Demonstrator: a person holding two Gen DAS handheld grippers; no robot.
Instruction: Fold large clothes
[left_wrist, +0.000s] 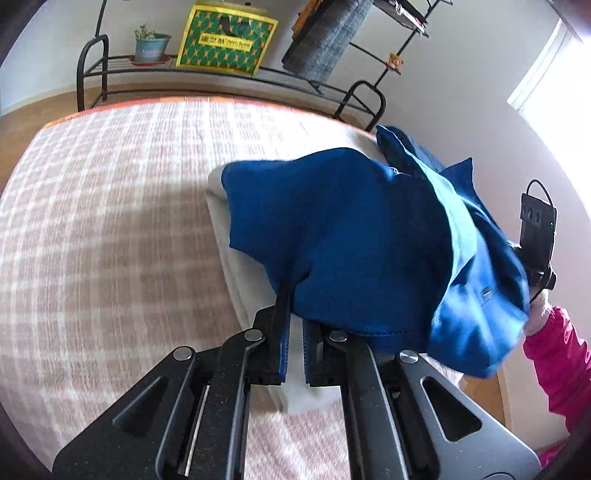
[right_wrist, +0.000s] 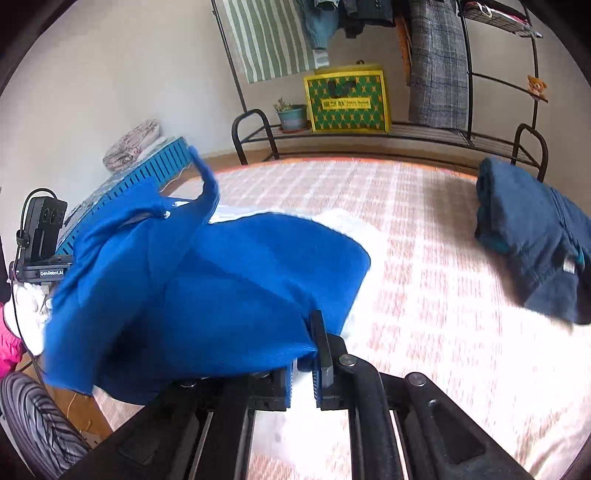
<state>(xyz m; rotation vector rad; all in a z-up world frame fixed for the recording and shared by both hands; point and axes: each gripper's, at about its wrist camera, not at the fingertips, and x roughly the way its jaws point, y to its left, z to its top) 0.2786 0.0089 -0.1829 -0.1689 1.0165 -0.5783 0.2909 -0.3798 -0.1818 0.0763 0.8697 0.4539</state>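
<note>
1. The left gripper (left_wrist: 293, 325) is clamped on the blue garment (left_wrist: 343, 236); the right gripper (right_wrist: 308, 354) pinches another part of its hem, and the cloth hangs bunched between them over the near bed.
2. Risk: the right pinch looks shallow, so fabric may slip free.
3. Checked bedspread (left_wrist: 110, 221); folded navy clothing (right_wrist: 532, 236) far right.
4. Beyond, a metal rack (right_wrist: 258, 125) holds a green-and-yellow bag (right_wrist: 347, 99).

Both grippers, left (left_wrist: 293, 295) and right (right_wrist: 308, 332), have black linkage arms with round silver pivot screws and ribbed blue pads. Beside the right gripper's (left_wrist: 537, 229) black camera block, a pink sleeve (left_wrist: 554, 354) with white cuff.
</note>
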